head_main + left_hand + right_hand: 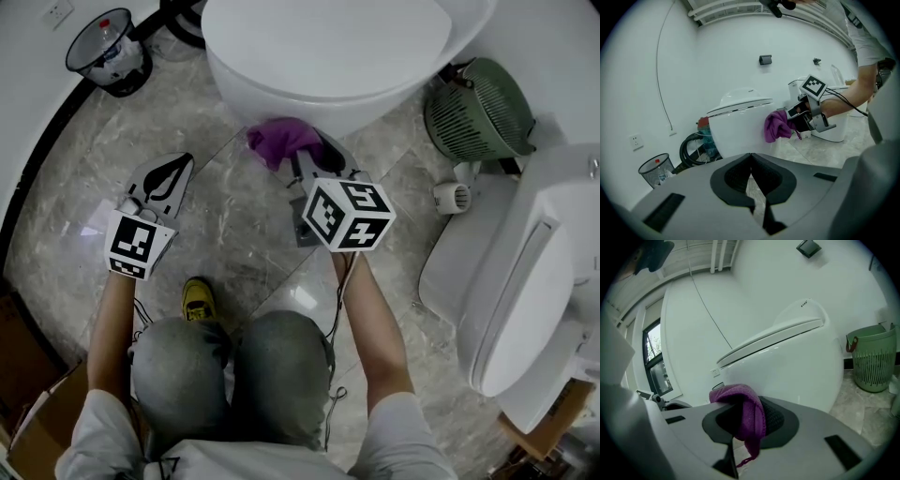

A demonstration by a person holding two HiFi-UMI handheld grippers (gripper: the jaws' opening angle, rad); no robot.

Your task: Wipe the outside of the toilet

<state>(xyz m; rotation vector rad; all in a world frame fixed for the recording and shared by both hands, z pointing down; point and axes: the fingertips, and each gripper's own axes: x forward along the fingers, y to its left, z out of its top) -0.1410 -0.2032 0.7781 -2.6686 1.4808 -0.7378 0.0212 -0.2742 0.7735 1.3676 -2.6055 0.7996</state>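
Observation:
The white toilet (pixel 319 56) stands ahead of me with its lid down; it also fills the left gripper view (pixel 740 126) and the right gripper view (pixel 801 357). My right gripper (pixel 305 150) is shut on a purple cloth (pixel 279 141), held right at the bowl's lower front; I cannot tell whether it touches. The cloth (pixel 749 416) drapes over the right gripper (pixel 737 401) and hides its tips. From the left, the cloth (pixel 776 125) shows against the bowl's side. My left gripper (pixel 180 161) hangs low over the floor to the left, shut and empty (pixel 750 155).
A wire waste bin (pixel 108 52) stands far left by the wall, with a black hose (pixel 696 147) beside the toilet. At right are a green basket (pixel 478 108) and a second white toilet (pixel 525 291). A cardboard box (pixel 37 422) sits at lower left. My knees and a yellow shoe (pixel 197 300) are below.

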